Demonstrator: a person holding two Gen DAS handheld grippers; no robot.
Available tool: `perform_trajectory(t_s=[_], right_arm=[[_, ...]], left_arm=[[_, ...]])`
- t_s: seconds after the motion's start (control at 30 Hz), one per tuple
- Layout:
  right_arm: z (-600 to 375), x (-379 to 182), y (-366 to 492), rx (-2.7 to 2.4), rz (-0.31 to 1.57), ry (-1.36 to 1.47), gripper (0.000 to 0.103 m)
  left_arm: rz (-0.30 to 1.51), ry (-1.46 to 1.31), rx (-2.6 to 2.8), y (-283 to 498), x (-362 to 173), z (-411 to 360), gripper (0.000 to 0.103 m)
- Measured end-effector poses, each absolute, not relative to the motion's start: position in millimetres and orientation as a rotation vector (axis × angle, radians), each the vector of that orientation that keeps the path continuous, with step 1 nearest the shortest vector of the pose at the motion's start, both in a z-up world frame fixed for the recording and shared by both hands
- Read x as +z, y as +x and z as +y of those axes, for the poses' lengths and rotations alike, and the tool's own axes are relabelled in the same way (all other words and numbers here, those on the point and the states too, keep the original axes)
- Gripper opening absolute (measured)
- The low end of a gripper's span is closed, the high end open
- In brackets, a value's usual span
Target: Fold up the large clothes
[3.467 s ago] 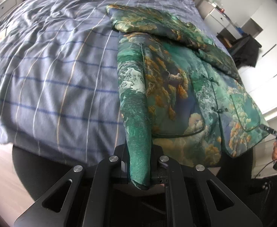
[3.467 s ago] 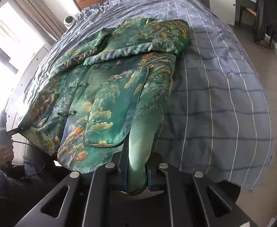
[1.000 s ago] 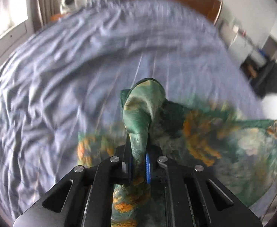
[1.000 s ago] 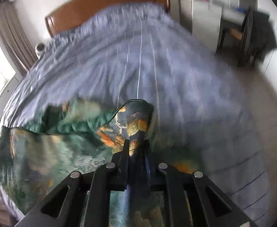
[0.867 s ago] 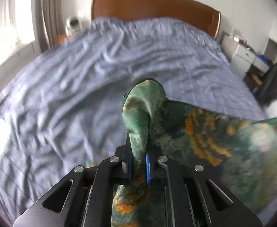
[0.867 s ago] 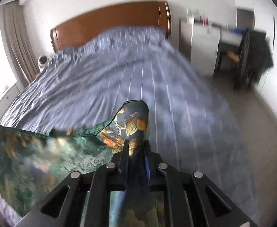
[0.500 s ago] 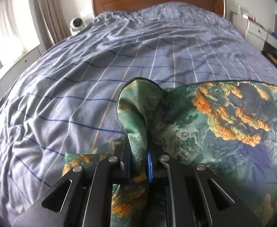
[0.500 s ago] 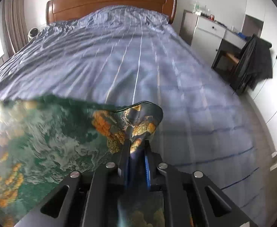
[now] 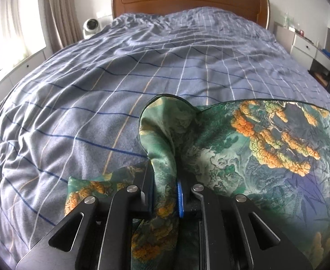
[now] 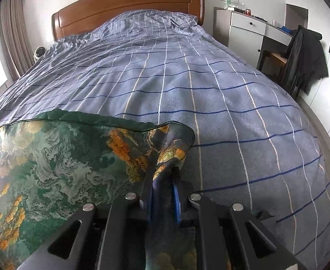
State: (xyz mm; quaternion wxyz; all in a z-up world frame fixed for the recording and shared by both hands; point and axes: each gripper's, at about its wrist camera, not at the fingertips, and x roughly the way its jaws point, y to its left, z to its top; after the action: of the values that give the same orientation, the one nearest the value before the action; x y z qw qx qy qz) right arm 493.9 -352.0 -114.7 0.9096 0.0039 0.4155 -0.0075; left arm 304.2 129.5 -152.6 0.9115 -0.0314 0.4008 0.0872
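A green jacket (image 9: 255,153) printed with orange trees and clouds lies folded over on the blue checked duvet (image 9: 119,85). My left gripper (image 9: 165,180) holds the left corner of the jacket's top layer, bunched up between its pads, and the jaws are opening. In the right wrist view the jacket (image 10: 63,162) spreads to the left. My right gripper (image 10: 162,175) holds the right corner low over the duvet (image 10: 210,90), its jaws opening slightly with the cloth still between them. A lower layer of the jacket peeks out at the left (image 9: 90,186).
A wooden headboard (image 10: 128,2) closes the far end of the bed. A small white device (image 9: 92,25) and curtains (image 9: 59,11) stand at the far left. At the right are white drawers (image 10: 248,29) and a chair with a dark garment (image 10: 304,56).
Both grippers came down toward the bed with the jacket's edge, and the top layer now rests flat on the duvet. The left jaws stand slightly wider than before.
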Motion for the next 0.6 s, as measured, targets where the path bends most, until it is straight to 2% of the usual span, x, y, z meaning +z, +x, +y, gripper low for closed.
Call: perform_trajectory(t_s=[0.6], right_arm=[[-353.9, -115.6, 498.5, 0.002, 0.864, 0.045, 0.018]], left_arm=[[0.821, -0.068, 0.179, 302.7, -152.8, 129.9, 0.014]])
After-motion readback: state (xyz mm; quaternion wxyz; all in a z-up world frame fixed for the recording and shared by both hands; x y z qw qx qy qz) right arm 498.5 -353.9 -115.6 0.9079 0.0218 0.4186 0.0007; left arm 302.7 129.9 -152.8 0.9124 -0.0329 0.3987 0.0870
